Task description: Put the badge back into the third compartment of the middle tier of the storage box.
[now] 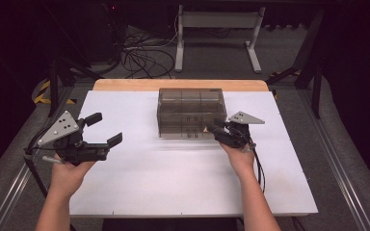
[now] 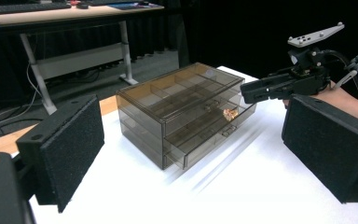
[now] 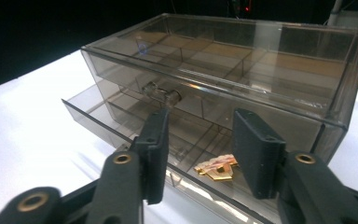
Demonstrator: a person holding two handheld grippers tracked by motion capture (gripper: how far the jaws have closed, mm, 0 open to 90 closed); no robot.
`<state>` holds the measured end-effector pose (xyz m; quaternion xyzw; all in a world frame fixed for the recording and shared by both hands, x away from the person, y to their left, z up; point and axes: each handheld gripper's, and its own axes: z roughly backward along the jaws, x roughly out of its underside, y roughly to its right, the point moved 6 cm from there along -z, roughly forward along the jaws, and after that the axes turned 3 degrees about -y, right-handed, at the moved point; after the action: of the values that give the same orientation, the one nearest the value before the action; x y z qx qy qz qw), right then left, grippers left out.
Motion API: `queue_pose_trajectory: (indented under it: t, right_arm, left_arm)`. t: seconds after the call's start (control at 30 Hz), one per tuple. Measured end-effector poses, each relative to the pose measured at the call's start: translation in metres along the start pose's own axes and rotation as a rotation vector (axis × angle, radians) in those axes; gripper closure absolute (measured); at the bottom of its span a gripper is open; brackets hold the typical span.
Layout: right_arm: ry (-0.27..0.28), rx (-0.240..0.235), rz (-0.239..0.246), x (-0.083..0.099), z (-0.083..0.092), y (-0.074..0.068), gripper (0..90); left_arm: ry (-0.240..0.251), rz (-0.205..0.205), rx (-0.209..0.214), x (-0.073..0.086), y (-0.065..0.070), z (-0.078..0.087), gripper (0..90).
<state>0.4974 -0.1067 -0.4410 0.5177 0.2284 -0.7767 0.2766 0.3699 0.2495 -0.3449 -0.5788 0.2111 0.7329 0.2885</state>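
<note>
Drawer unit: a smoked, see-through plastic box with stacked drawers [image 1: 190, 113] stands on the white counter [image 1: 173, 183], towards its far edge and near the middle. Its lid is divided into compartments.

Lower drawer: the bottom drawer [image 3: 135, 133] is pulled partly out towards you. The drawer above it is pushed in, with its small clear knob [image 3: 161, 94] facing your right tool.

Contents: a small gold-coloured metal piece [image 3: 218, 169] lies inside the open lower drawer, near its front wall. In the left gripper view you see the same piece [image 2: 230, 114] through the drawer front.

Right tool: your right tool [image 1: 217, 129] sits at the front right corner of the drawer unit, aimed into the open drawer. In the right gripper view its jaws stand partly apart above the drawer rim, with the gold piece below and between them. The pads press on nothing, so the tool holds nothing.

Left tool: your left tool [image 1: 107, 129] hovers over the left part of the counter, well apart from the drawer unit. Its jaws stand wide, with nothing between them.

Hands: your left hand [image 1: 70, 171] and right hand [image 1: 241, 156] each grip a tool body from below.

Background: a wooden strip [image 1: 180, 85] edges the counter's far side, with a grey metal frame [image 1: 217, 29] on the floor beyond.
</note>
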Motion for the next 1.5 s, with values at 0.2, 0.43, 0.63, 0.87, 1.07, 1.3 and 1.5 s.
queue_pose_trajectory:
  t: [0.2,0.43,0.63,0.87,1.07,1.3,1.5]
  right_arm:
    - [0.019,-0.011,0.0,-0.003,0.007,-0.003,47.1]
    - [0.047,-0.026,0.004,-0.006,0.017,-0.005,41.4]
    - [0.065,-0.043,0.005,-0.008,0.024,-0.007,35.0]
    - [0.093,-0.057,0.01,-0.013,0.031,-0.012,32.6]
    - [0.12,-0.075,0.025,-0.019,0.038,-0.016,27.4]
    - [0.135,-0.092,0.035,-0.023,0.045,-0.019,22.3]
    - [0.151,-0.098,0.044,-0.026,0.05,-0.02,19.5]
  left_arm:
    - [0.002,0.0,0.0,0.0,0.0,0.001,6.4]
    - [0.006,0.001,0.001,-0.001,0.0,0.001,6.4]
    - [0.007,-0.003,0.002,-0.001,0.0,0.001,6.4]
    - [0.006,0.001,0.003,-0.001,0.0,0.001,6.4]
    - [0.008,0.0,0.002,-0.001,0.0,0.002,6.3]
    - [0.009,-0.002,0.002,-0.001,0.0,0.002,6.3]
    - [0.008,-0.001,0.002,-0.001,0.001,0.002,6.3]
